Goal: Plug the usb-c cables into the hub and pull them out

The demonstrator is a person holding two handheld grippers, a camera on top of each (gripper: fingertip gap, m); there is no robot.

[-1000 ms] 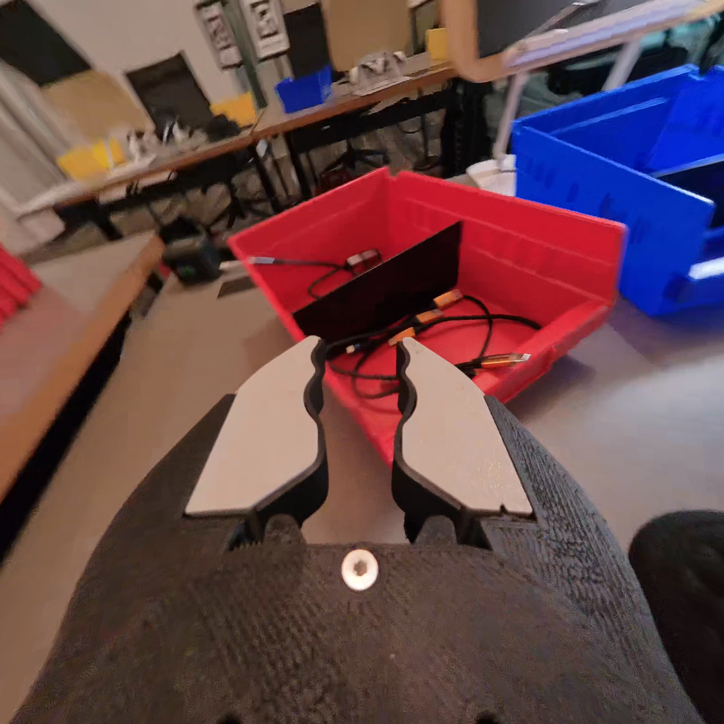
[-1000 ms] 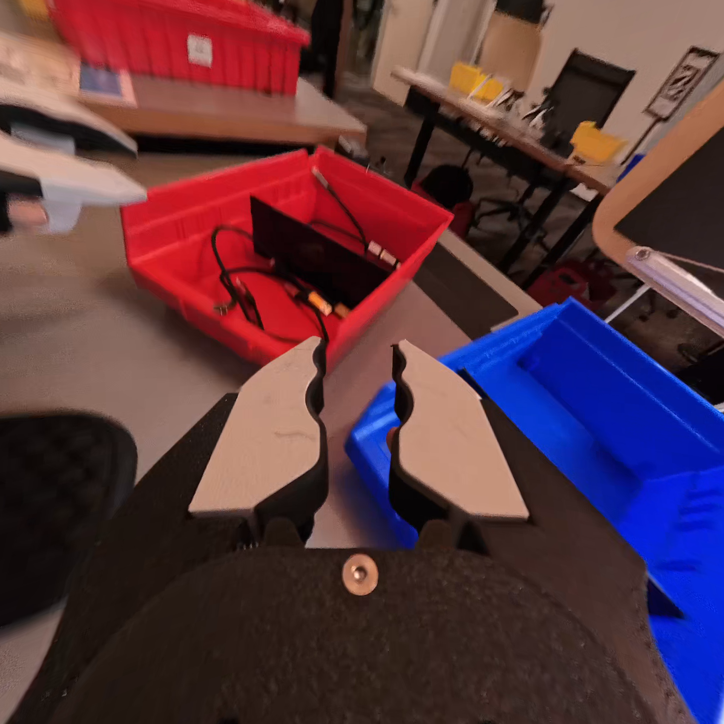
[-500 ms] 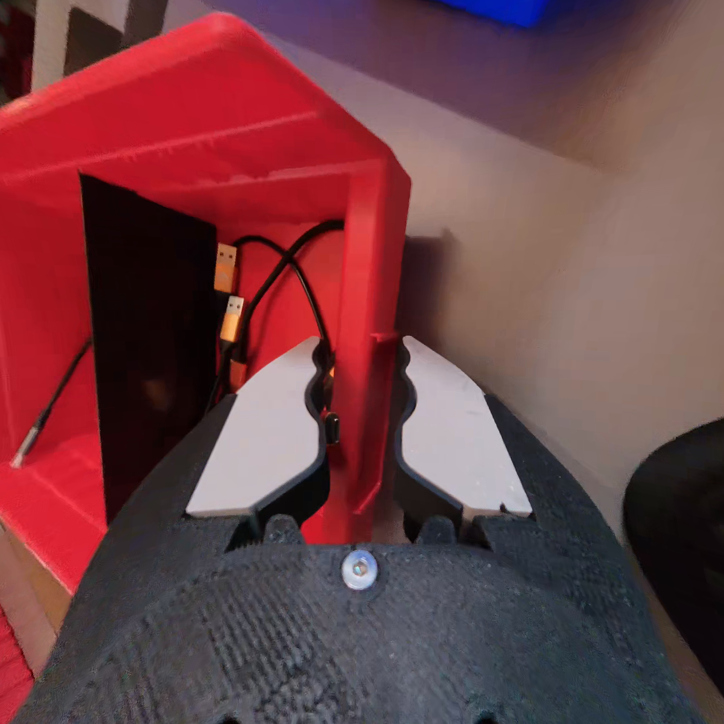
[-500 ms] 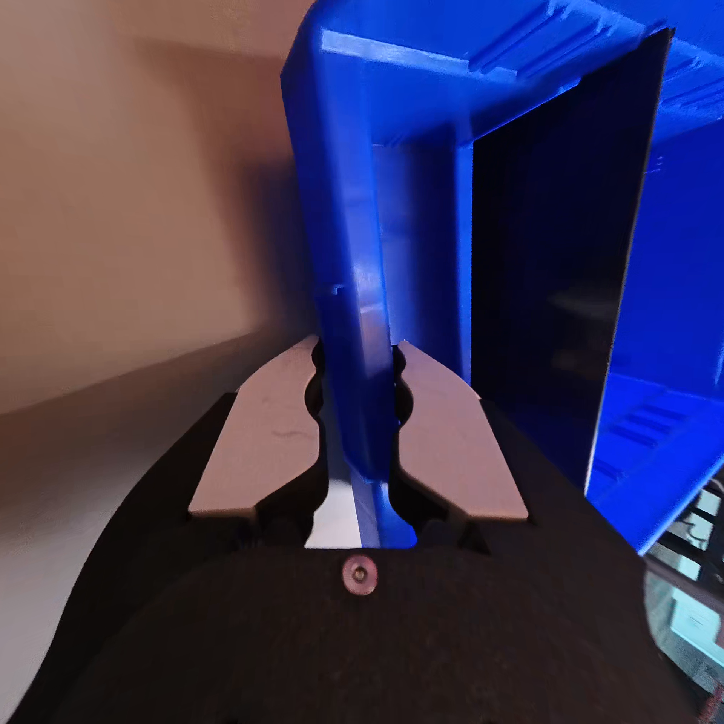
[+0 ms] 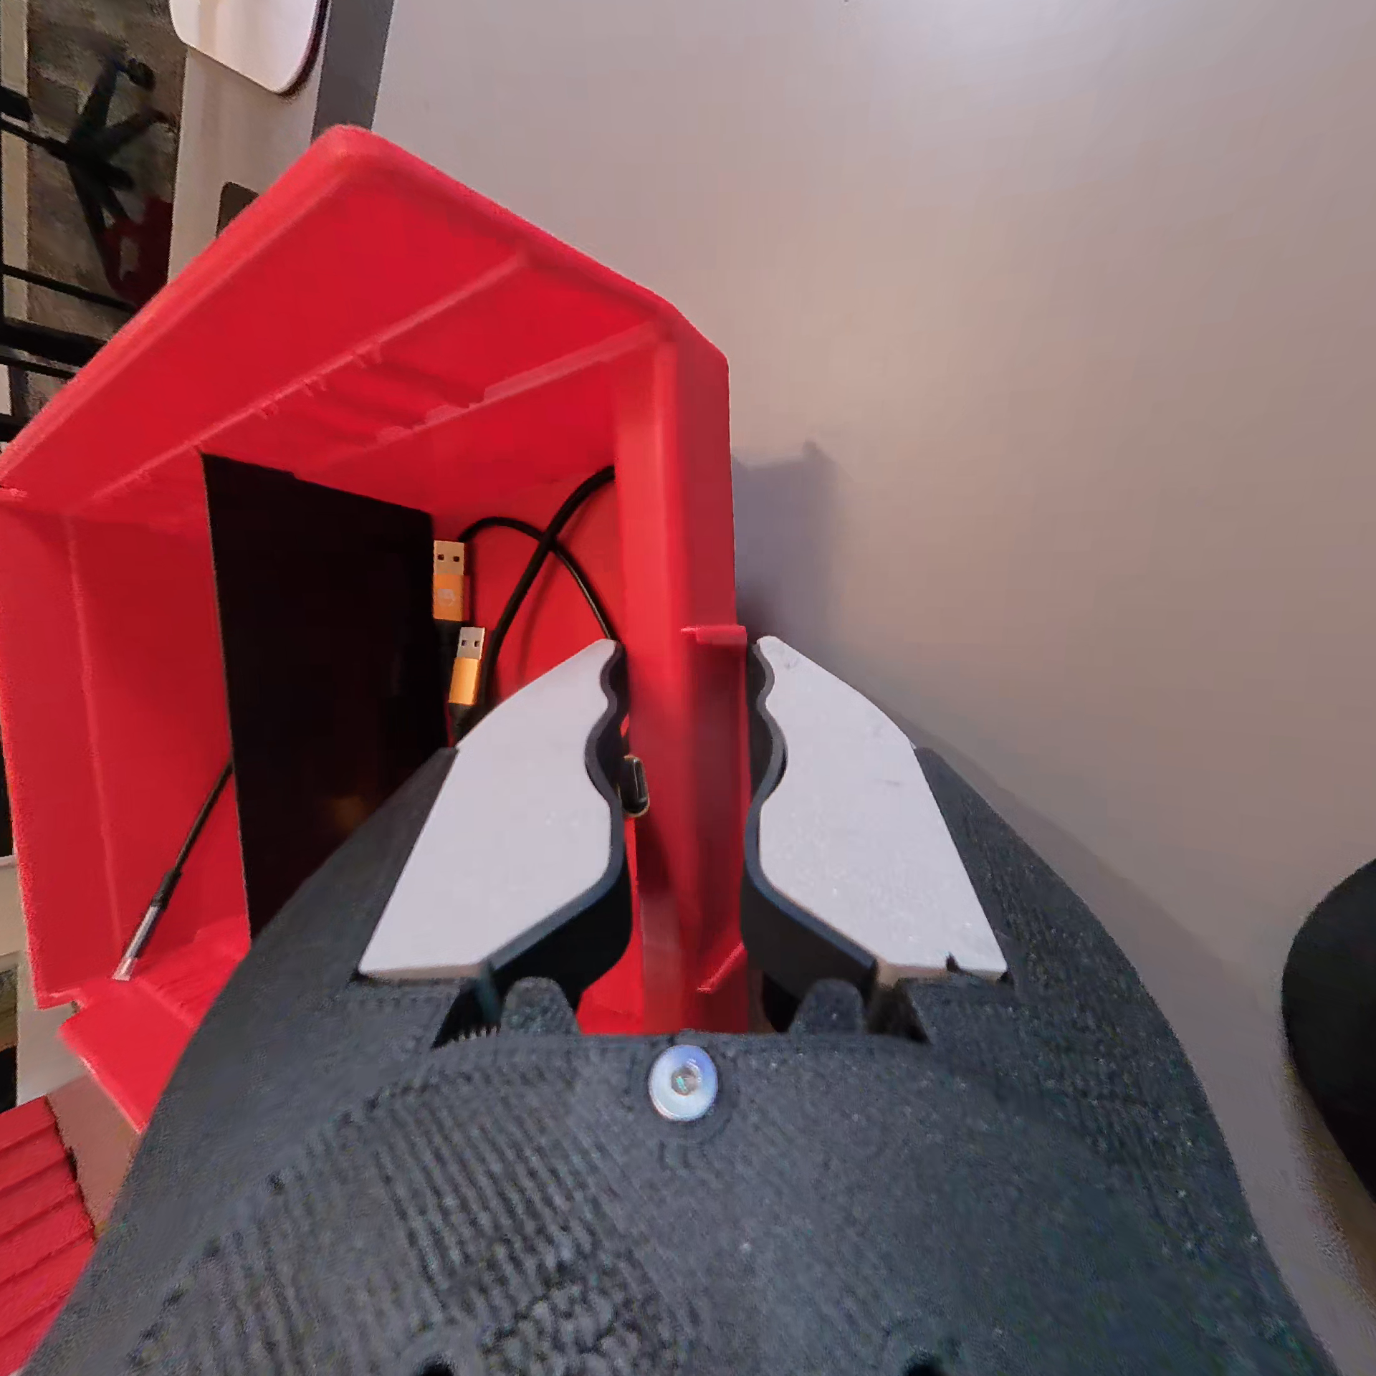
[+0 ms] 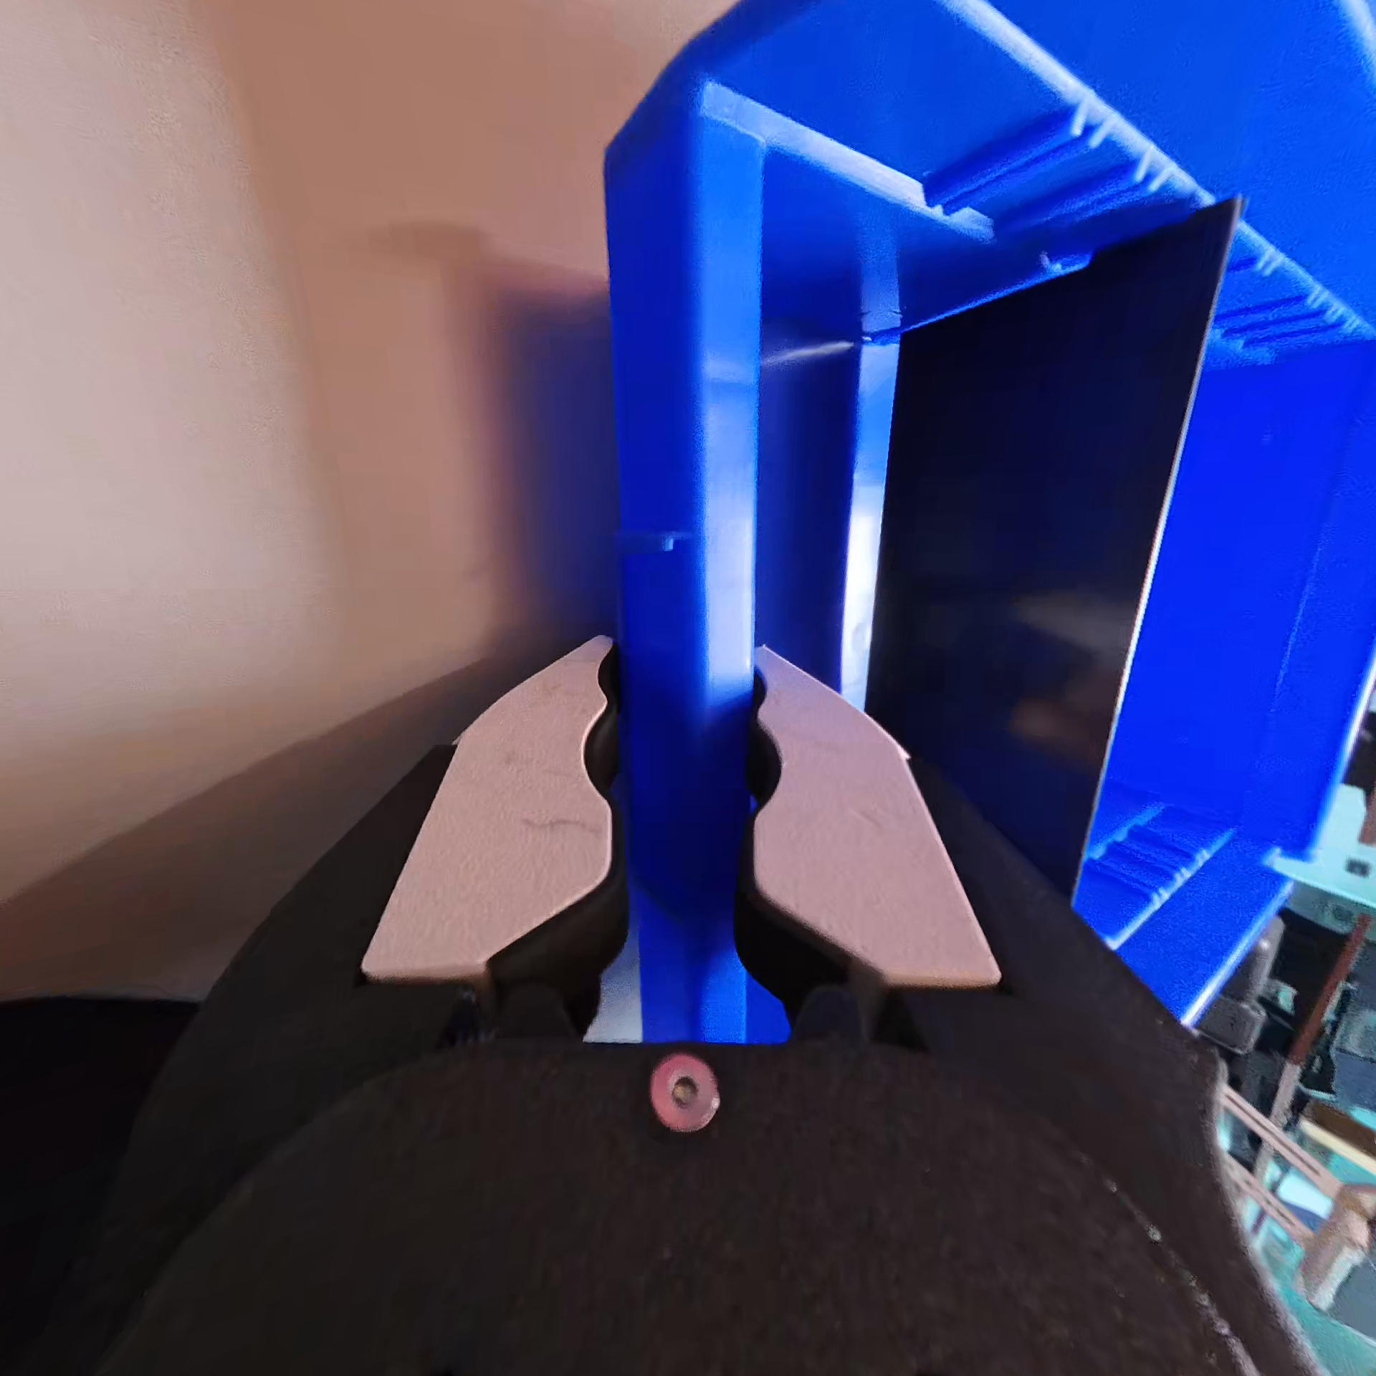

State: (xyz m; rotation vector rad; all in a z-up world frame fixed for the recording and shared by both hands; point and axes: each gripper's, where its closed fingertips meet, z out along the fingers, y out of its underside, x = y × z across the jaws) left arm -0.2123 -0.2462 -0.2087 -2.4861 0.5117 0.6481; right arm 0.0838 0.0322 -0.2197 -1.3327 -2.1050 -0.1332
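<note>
In the left wrist view a red bin holds black cables with orange USB plugs and a black divider. My left gripper is open and straddles the bin's right wall, one finger inside and one outside. A dark connector lies by the inner finger. In the right wrist view my right gripper is open and straddles the left wall of a blue bin. That wall fills the gap between the fingers. No hub is in view.
A black divider stands inside the blue bin. Grey tabletop lies to the right of the red bin. A dark rounded object sits at the right edge. Chairs and clutter show past the table edge. Left tips to right tips: about 40 cm.
A second ago both grippers hovered open above the table, facing the bins. They dropped over the bin walls. In the last half second both views tilted a little; the finger gaps look unchanged.
</note>
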